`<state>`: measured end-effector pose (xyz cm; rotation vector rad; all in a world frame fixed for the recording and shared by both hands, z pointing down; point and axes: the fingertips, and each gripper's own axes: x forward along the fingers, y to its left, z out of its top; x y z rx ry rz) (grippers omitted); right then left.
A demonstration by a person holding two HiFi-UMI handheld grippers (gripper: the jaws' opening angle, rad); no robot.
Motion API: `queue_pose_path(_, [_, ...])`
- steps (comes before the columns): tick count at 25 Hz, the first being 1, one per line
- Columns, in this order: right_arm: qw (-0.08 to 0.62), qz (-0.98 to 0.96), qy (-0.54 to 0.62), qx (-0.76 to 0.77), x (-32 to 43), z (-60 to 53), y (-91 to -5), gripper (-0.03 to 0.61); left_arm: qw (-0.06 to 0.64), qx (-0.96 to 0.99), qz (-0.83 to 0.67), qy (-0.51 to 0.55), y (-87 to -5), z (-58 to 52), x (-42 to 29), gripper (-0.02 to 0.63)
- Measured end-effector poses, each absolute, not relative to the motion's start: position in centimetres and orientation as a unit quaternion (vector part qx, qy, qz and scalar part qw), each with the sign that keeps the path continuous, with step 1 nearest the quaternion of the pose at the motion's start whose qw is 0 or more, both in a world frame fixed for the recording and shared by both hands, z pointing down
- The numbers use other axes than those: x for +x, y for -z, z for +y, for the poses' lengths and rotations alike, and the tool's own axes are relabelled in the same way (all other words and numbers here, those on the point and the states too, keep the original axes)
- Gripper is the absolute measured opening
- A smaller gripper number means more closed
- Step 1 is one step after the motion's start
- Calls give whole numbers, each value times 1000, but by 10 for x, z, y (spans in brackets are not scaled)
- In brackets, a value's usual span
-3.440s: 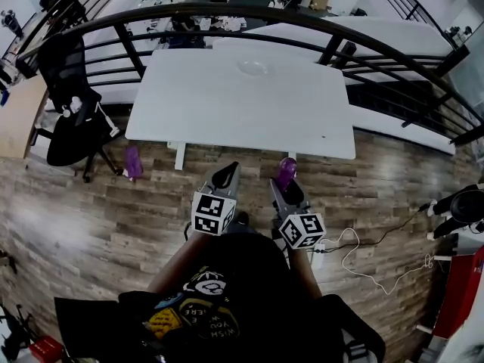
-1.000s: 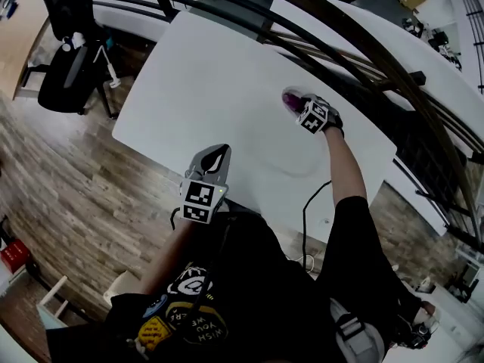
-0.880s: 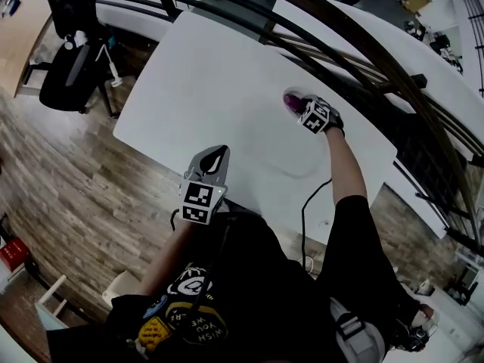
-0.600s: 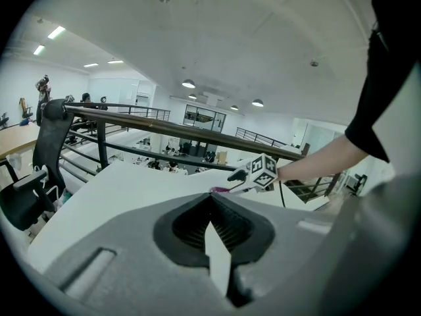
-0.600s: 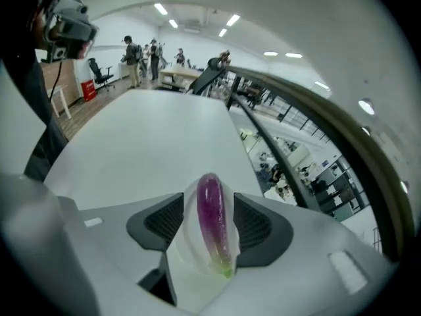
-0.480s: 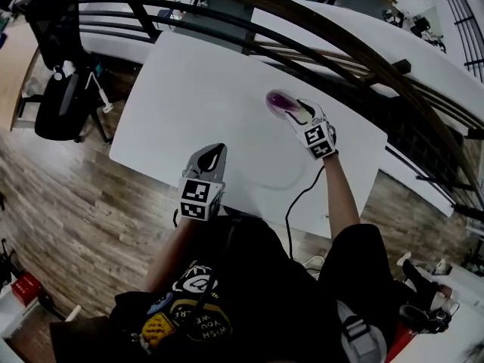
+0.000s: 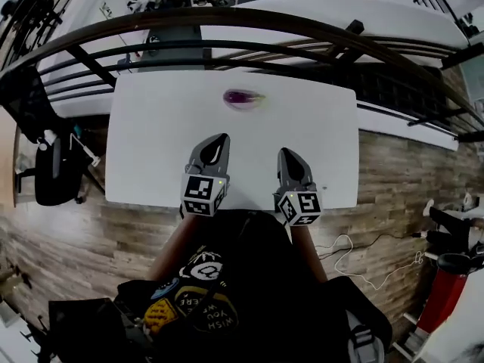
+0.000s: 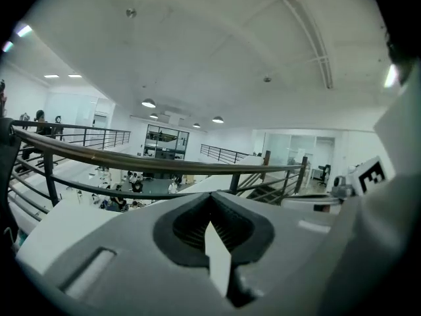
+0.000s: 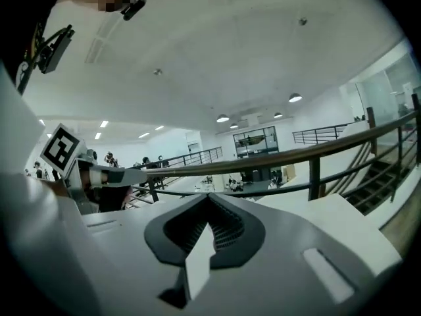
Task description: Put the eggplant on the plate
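A purple eggplant lies on a pale clear plate near the far edge of the white table. Both grippers hover side by side over the table's near edge, well short of the plate. My left gripper is shut with nothing in it, and my right gripper is shut and empty too. In the left gripper view the jaws meet against a view of railing and ceiling; the right gripper view shows its jaws closed the same way. Neither gripper view shows the eggplant.
A black curved railing runs just behind the table. A dark office chair stands on the wooden floor at the left. A white cable lies on the floor at the right, near a red object.
The right gripper let go of the eggplant on the plate, drew back toward the person and shut. The left gripper rose a little. The head view swung to face the table squarely.
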<state>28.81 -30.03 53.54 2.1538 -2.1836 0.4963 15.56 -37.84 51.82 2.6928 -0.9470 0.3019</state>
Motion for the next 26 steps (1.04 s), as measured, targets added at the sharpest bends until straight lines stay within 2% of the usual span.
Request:
queue_pose_path(8, [6, -690, -157, 707, 306, -282, -521, 2, 116, 938, -309, -108, -506, -354, 179, 5])
queue_pose_path(26, [12, -725, -151, 672, 277, -306, -512, 2, 115, 927, -341, -105, -501, -365, 152, 5])
